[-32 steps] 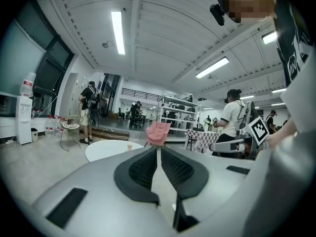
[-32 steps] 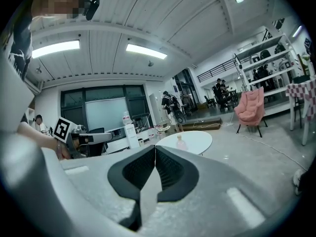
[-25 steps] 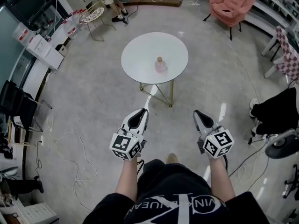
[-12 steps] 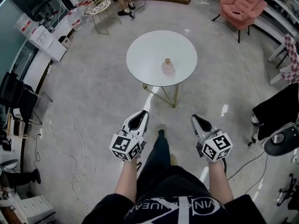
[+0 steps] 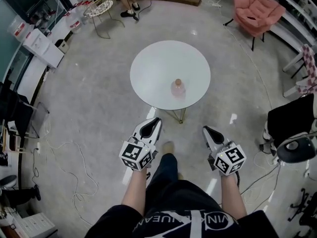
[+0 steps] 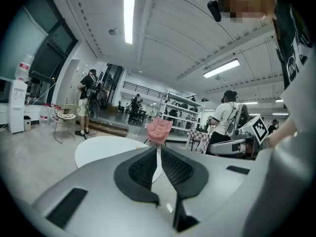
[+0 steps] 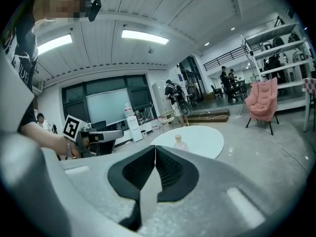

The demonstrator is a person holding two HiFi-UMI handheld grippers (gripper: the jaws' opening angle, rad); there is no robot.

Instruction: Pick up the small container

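The small container (image 5: 178,89) is a pale pink bottle with a tan cap, upright on the near right part of a round white table (image 5: 158,68). My left gripper (image 5: 157,119) and right gripper (image 5: 204,129) are held side by side over the floor, short of the table's near edge, both pointing toward it. Both are shut with nothing between the jaws. In the right gripper view the container (image 7: 180,143) stands on the table (image 7: 205,138) just right of the shut gripper (image 7: 155,147). The left gripper (image 6: 158,148) hides most of the table (image 6: 98,149).
The table stands on thin gold legs (image 5: 177,115). A pink armchair (image 5: 253,6) is far right, a dark chair (image 5: 292,120) and a fan (image 5: 296,150) at the right. Cables (image 5: 64,157) trail over the floor on the left. A wire chair (image 5: 99,9) and white cabinets (image 5: 37,41) stand far left.
The table and bottle have drawn nearer in the head view as the person stepped forward. Both grippers moved toward the table with them and stayed shut.
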